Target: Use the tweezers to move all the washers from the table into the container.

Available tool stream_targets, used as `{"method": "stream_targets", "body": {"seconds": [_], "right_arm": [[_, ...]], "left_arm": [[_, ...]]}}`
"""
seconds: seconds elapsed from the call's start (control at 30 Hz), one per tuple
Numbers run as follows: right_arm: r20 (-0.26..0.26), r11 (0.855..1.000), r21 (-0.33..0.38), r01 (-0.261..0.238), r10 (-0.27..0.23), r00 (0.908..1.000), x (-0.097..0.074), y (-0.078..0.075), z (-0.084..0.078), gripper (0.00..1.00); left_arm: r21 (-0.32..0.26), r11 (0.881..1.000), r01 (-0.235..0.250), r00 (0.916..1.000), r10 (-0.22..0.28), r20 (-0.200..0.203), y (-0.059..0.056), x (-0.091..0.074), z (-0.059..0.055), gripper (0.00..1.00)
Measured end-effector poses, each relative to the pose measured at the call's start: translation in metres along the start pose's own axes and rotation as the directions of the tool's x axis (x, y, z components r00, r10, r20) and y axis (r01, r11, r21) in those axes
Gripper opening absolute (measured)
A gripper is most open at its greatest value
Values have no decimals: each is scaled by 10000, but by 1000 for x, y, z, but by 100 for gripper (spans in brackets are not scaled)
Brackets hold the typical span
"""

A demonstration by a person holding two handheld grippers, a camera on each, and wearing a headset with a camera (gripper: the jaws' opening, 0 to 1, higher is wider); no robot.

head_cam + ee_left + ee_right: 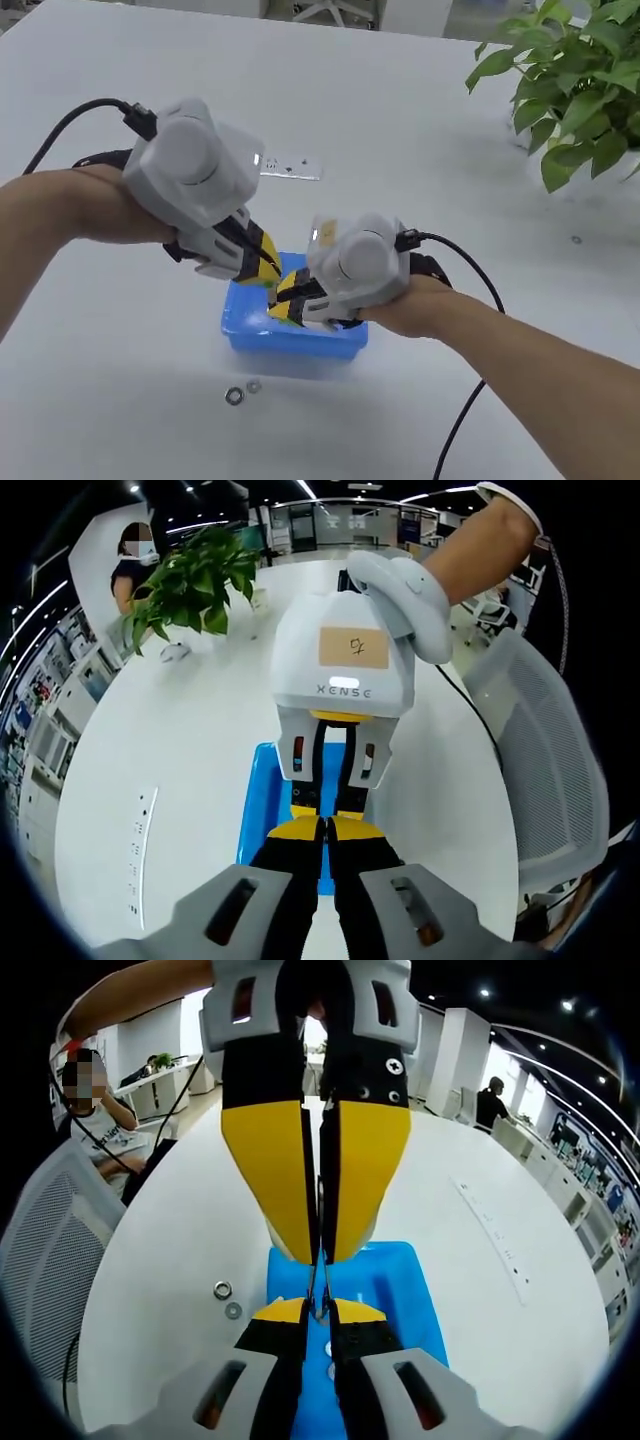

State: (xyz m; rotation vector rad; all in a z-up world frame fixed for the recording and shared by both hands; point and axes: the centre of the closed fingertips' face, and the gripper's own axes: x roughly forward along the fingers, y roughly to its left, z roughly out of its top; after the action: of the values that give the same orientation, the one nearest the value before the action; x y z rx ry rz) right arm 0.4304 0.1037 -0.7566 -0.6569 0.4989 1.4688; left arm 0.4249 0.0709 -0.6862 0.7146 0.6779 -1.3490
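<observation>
Leafy green plant point(575, 80) at the far right, white socket plate point(290, 167) well left of it, grey mesh chair point(545, 770).

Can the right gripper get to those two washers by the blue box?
Probably yes. The two washers lie in the open just beside the blue container, with nothing over them, and the right gripper hangs over that container close by.

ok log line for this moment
left gripper: shut on tweezers | right gripper: shut on tweezers | position: tip to tip over container | washers: two on table beside container
</observation>
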Motion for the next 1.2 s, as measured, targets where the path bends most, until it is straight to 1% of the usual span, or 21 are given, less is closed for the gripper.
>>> {"method": "stream_targets", "body": {"seconds": [0.3, 0.5, 1.2], "right_arm": [[-113, 9998, 70, -165, 166, 9998, 10, -3, -9, 10], [-164, 9996, 123, -236, 238, 9996, 13, -4, -13, 10], [-342, 9997, 76, -238, 240, 9991, 15, -5, -20, 11]], "left_arm": [[-153, 9998, 93, 10000, -94, -26, 5, 8, -9, 5], [-220, 9996, 149, 9999, -150, -6, 6, 12, -13, 5], [-130, 9998, 179, 9998, -181, -121, 8, 17, -17, 5]]}}
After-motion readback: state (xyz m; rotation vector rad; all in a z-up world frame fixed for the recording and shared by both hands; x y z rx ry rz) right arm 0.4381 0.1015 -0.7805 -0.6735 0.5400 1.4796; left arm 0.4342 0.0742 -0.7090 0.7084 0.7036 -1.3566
